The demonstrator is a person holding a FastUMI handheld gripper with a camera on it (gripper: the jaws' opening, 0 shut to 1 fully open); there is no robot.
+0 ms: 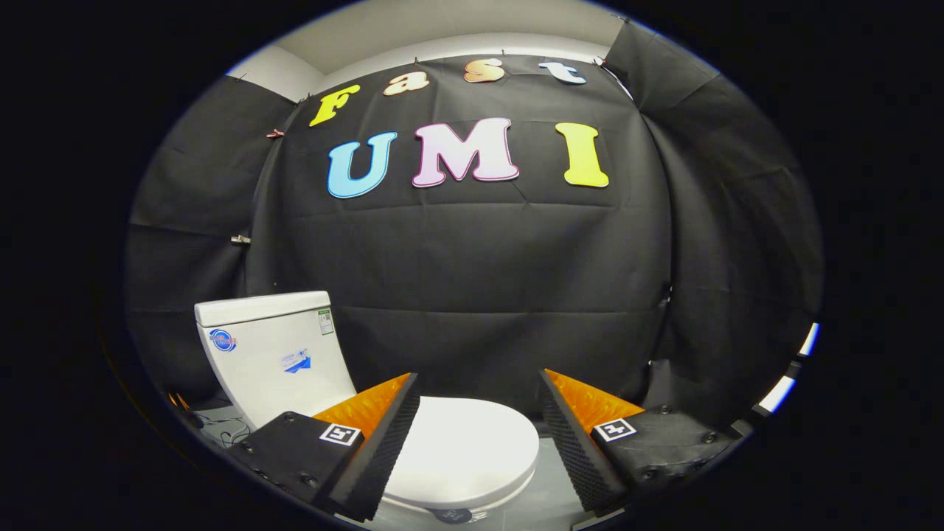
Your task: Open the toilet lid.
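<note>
Hand-held gripper (pixel 479 383) fingers spread apart, gripping nothing.
Closed toilet lid (pixel 461 450) lies flat between them, long axis running back-left toward the tank (pixel 273 354).

- creased black cloth wall (pixel 472 280) hung around the booth
- pale white ceiling (pixel 442 29) above the cloth
- glossy light grey floor (pixel 553 487) beneath
- small clips (pixel 274 133) pinning the cloth

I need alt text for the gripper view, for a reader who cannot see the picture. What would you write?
A white toilet stands with its lid closed, its tank behind it against the black cloth wall. The gripper is open above the lid, touching nothing, with the lid between and below the two fingers.
</note>
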